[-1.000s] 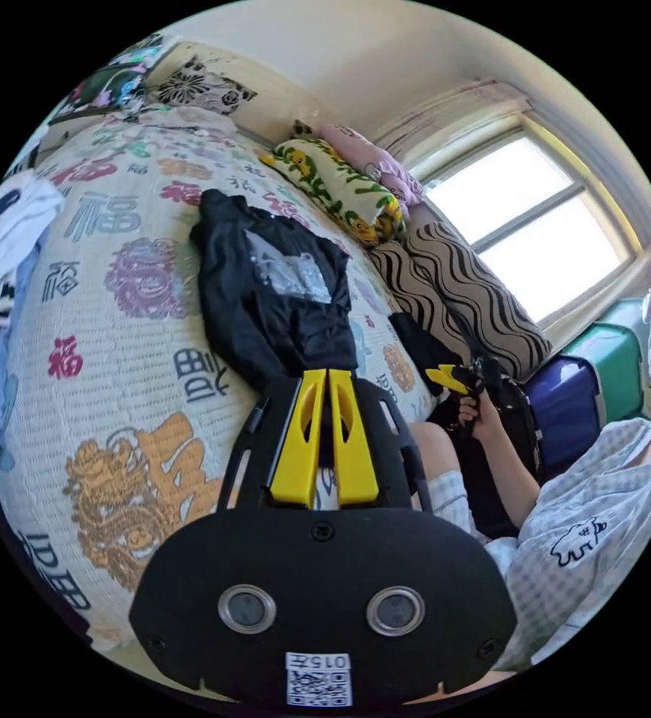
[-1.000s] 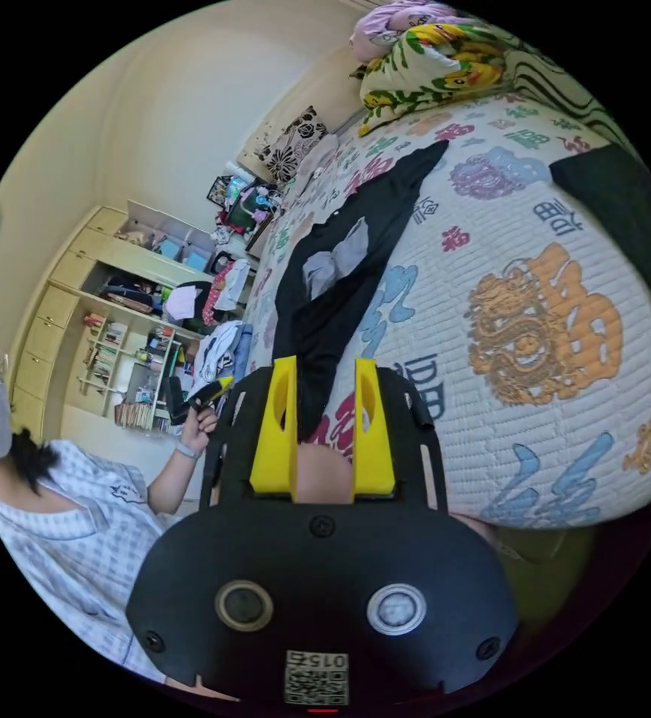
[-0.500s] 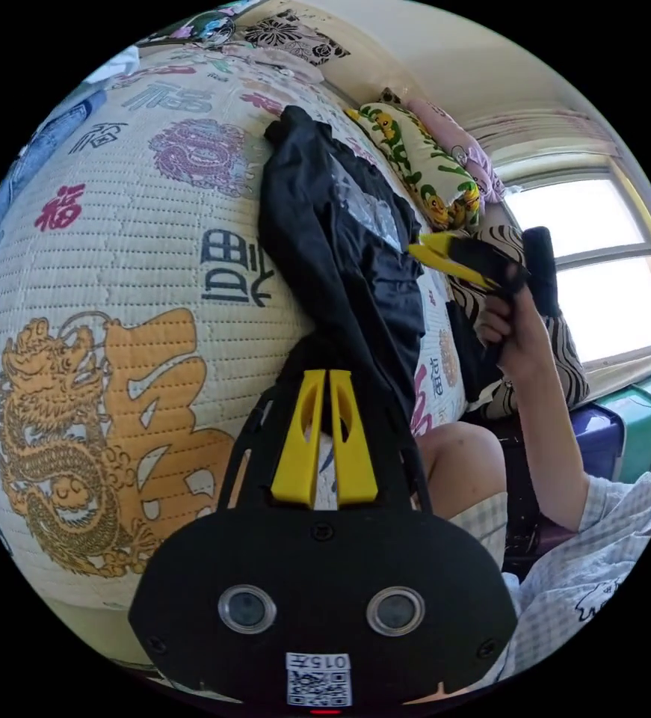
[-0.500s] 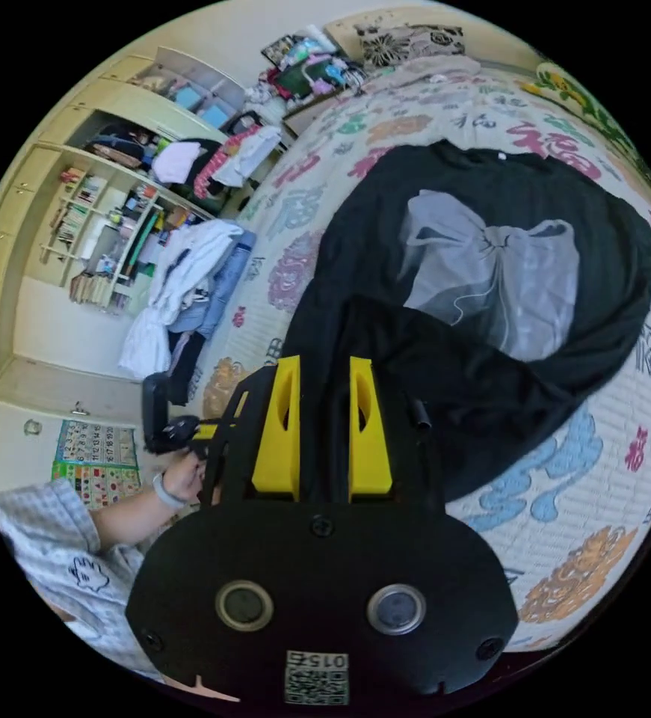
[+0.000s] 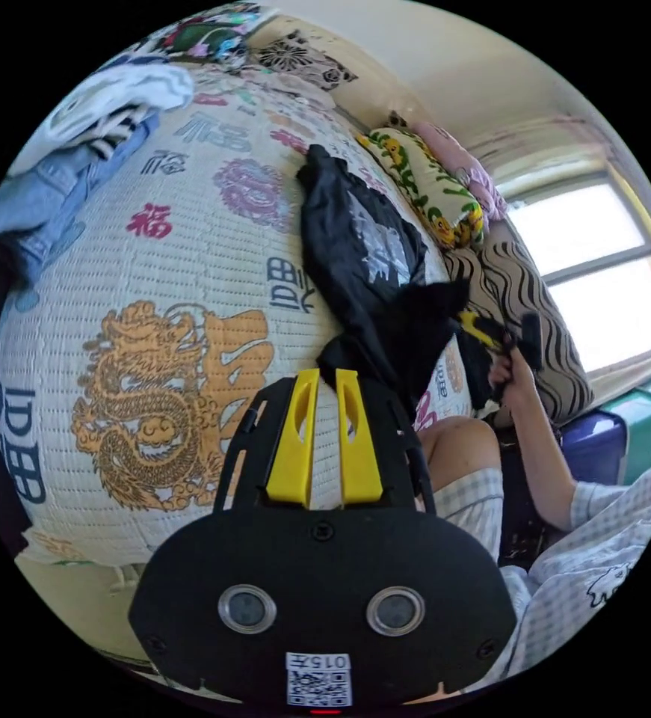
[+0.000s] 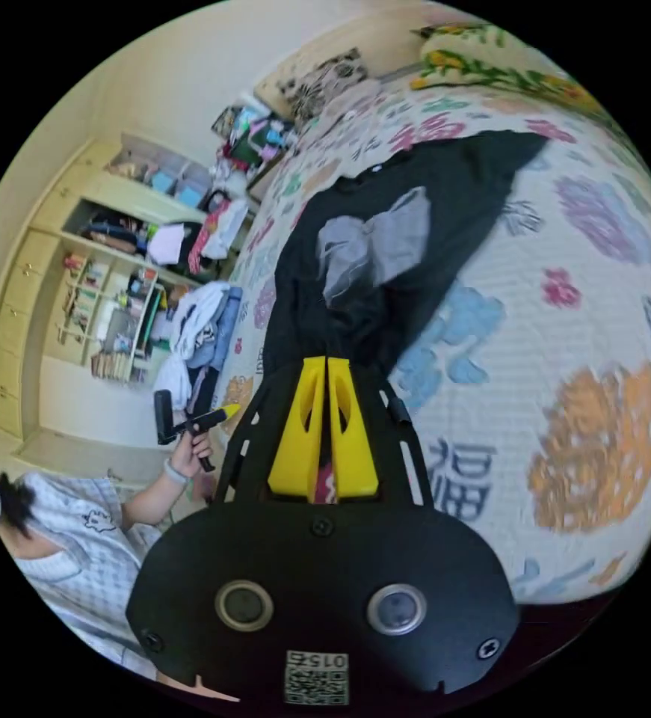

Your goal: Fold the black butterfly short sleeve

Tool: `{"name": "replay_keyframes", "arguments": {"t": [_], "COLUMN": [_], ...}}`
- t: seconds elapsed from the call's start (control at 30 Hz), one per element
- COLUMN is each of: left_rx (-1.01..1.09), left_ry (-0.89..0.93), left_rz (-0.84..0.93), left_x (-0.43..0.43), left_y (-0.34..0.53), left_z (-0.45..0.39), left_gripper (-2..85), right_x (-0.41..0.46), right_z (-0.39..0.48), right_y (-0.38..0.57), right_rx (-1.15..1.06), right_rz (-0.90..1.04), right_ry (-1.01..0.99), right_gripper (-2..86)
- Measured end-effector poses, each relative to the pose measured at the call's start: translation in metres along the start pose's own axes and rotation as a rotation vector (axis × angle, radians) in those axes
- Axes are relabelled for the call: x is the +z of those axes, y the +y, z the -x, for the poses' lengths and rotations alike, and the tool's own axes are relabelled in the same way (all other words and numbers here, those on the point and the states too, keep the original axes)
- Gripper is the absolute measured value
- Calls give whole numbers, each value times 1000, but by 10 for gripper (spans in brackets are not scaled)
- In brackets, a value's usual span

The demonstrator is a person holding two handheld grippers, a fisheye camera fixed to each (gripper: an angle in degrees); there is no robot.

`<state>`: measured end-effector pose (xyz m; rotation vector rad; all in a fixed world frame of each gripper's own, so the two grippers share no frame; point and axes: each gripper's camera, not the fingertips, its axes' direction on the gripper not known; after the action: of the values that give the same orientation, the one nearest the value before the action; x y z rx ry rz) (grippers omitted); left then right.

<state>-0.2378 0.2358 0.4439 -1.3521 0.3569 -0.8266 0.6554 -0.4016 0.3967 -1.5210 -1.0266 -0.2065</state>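
1. Nearest the lens in the left gripper view, the left gripper (image 5: 324,378) has its yellow jaws nearly together with a narrow gap between them; its tips sit at the near hem of the black butterfly short sleeve (image 5: 362,258), but I cannot tell whether any cloth is pinched.
2. Close in the right gripper view, the right gripper (image 6: 327,368) is clenched on the shirt's near hem, with black cloth bunched around the tips.
3. Beyond the jaws, the shirt lies on the quilted bedspread (image 6: 564,351), black, with a pale grey sheer butterfly bow (image 6: 374,247) on its chest; the lower part is rumpled and lifted.
4. Its long axis runs away from the right gripper, hem near, collar far, one sleeve pointing to the view's upper right.
5. Open bedspread lies on both sides of the shirt, widest toward the orange dragon print (image 5: 161,404).
6. Farther off, a pile of clothes (image 5: 78,142) sits at the bed's edge, and pillows (image 5: 430,179) line the window side.
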Motion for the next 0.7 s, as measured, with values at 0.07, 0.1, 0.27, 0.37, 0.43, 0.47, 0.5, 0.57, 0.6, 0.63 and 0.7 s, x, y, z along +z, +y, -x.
{"name": "replay_keyframes", "arguments": {"t": [0.07,0.1,0.27,0.37,0.43,0.47,0.5,0.57,0.6,0.63,0.7], "left_rx": [-37,-66,-152,-123,-117,-118,-124,-137,-145,-150,-145], "left_ry": [31,63,193,175,160,159,149,135,131,125,109], "left_rz": [-11,-12,-4,1,-4,-11,-25,-43,-44,-38,-31], "left_x": [4,9,25,25,21,20,17,13,12,11,9], "left_y": [-7,-12,-35,-46,-52,-54,-56,-58,-59,-59,-59], "left_z": [14,22,45,47,52,53,56,61,63,66,68], "left_gripper": [56,59,63,63,63,63,62,62,62,62,62], "right_x": [-41,-48,-84,-98,-108,-113,-114,-112,-110,-106,-102], "right_z": [-27,-34,-87,-112,-124,-132,-136,-154,-159,-167,-174], "right_y": [36,45,105,123,127,125,123,108,105,99,92], "right_rx": [106,135,330,395,426,439,441,462,468,479,493], "right_rz": [-84,-96,-87,-136,-195,-217,-218,-162,-147,-133,-117], "right_ry": [33,44,150,99,90,94,95,119,120,103,82], "right_gripper": [-3,-3,2,23,55,79,85,99,98,95,58]}}
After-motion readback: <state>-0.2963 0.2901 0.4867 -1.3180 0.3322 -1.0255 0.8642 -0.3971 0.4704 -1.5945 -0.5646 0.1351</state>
